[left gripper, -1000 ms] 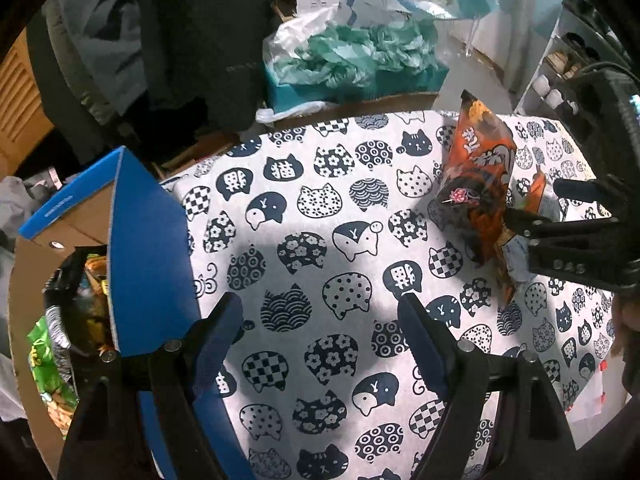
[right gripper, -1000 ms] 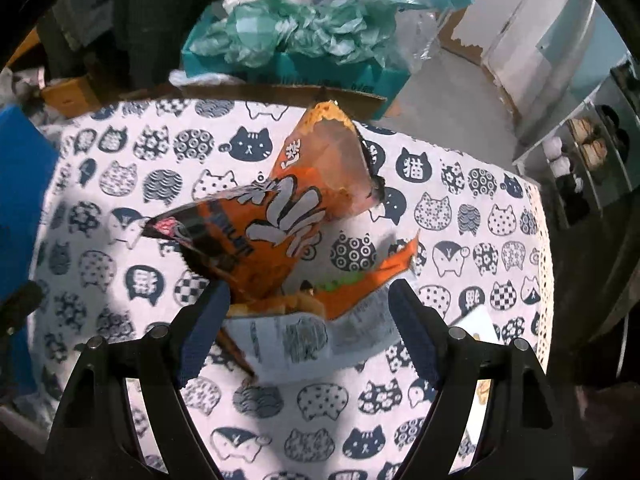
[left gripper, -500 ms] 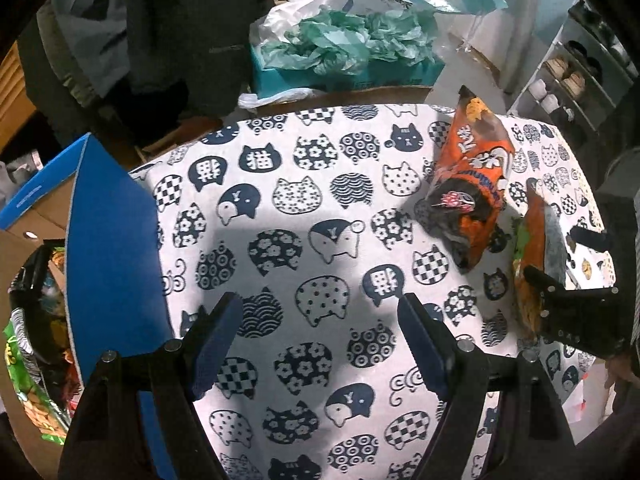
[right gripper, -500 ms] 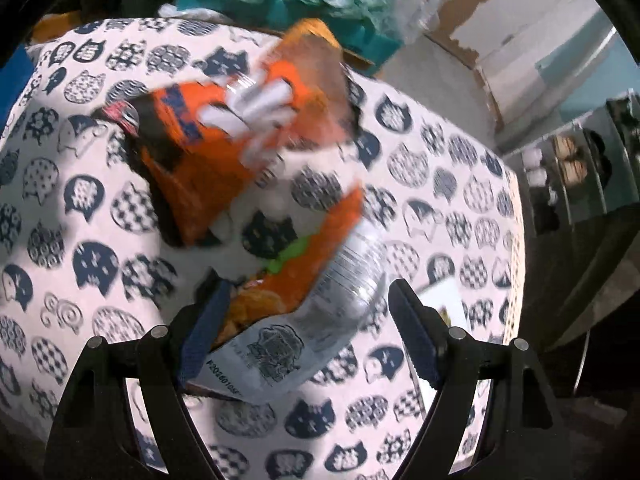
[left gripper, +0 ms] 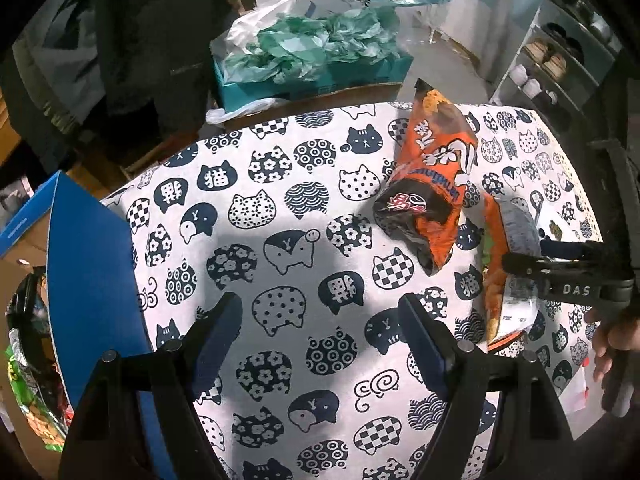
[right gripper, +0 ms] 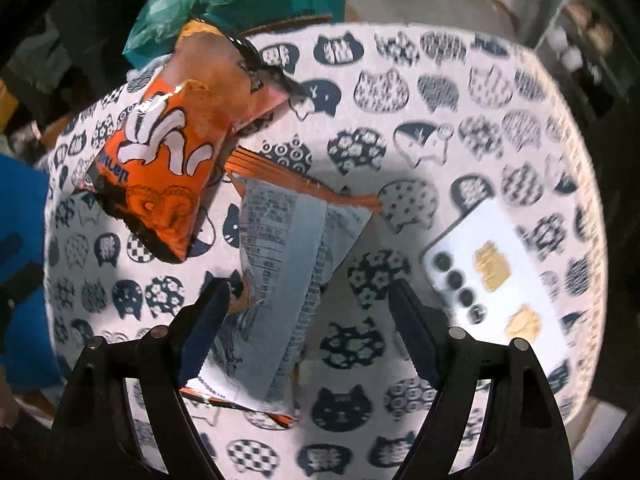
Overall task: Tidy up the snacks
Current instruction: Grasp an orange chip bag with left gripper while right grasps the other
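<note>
While both grippers stand wide and hold nothing, the pick of the next snack is just being lined up.

At the far left a blue box point(left gripper: 92, 280) sits at the edge of the cat-print cloth point(left gripper: 288, 184), with snack packets already showing in a container beside it; the left gripper point(left gripper: 320, 344) hangs over bare cloth, jaws wide apart. Further right an orange snack bag point(left gripper: 436, 184) lies flat, and just beside it a grey-backed snack packet point(right gripper: 288, 264) lies face down under the right gripper point(right gripper: 308, 324), whose left finger point(right gripper: 204, 320) touches or overlaps the packet's edge. At the right lies a phone point(right gripper: 496, 276). Next, I judge, the right gripper must centre on the packet, lower and close, then carry it to the box.
</note>
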Action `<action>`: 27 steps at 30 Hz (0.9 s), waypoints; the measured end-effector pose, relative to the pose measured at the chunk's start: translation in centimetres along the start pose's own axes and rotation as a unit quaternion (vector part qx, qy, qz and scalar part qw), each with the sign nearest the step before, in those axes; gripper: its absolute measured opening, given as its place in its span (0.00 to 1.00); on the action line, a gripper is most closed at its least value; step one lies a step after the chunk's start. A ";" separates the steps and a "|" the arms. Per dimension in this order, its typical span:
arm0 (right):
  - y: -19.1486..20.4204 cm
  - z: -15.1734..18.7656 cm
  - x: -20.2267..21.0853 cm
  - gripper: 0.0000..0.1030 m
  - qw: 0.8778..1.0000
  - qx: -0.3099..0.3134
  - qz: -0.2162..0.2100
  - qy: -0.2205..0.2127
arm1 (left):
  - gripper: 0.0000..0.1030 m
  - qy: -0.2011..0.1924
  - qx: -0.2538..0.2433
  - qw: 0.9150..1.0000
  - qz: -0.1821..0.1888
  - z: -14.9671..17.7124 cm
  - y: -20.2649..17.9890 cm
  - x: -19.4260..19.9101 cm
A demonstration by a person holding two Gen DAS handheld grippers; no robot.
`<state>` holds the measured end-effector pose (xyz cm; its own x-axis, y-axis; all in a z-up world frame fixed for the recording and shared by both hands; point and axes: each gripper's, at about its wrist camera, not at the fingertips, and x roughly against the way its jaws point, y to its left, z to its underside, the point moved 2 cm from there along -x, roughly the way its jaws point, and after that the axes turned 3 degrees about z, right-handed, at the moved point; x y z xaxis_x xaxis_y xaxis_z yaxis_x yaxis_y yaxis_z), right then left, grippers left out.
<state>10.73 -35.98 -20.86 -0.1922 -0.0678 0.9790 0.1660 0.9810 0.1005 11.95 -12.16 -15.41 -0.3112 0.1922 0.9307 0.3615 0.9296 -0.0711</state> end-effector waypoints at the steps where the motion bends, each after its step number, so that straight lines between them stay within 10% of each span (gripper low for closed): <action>1: 0.1 0.0 -0.4 0.78 1.000 -0.005 -0.005 0.004 | 0.79 0.000 0.000 1.000 0.001 -0.1 -0.1 -0.1; 10: 0.6 0.8 -2.4 0.76 1.000 -0.008 -0.021 0.012 | 0.79 -0.001 -0.001 1.000 0.010 -1.0 -1.3 -0.4; 15: 0.5 1.2 -3.3 0.37 1.000 0.012 -0.020 0.013 | 0.79 -0.007 -0.003 1.000 0.023 -1.9 -2.3 -0.4; 27: -1.9 -1.4 0.7 0.34 0.999 0.021 0.014 -0.042 | 0.85 -0.018 -0.037 0.997 0.059 -6.8 -6.2 -1.1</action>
<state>11.66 -38.20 -20.12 -0.2684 -0.0271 0.9629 0.1327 0.9890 0.0648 16.06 -20.29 -13.56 -0.2931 0.3105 0.9043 0.4603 0.8748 -0.1512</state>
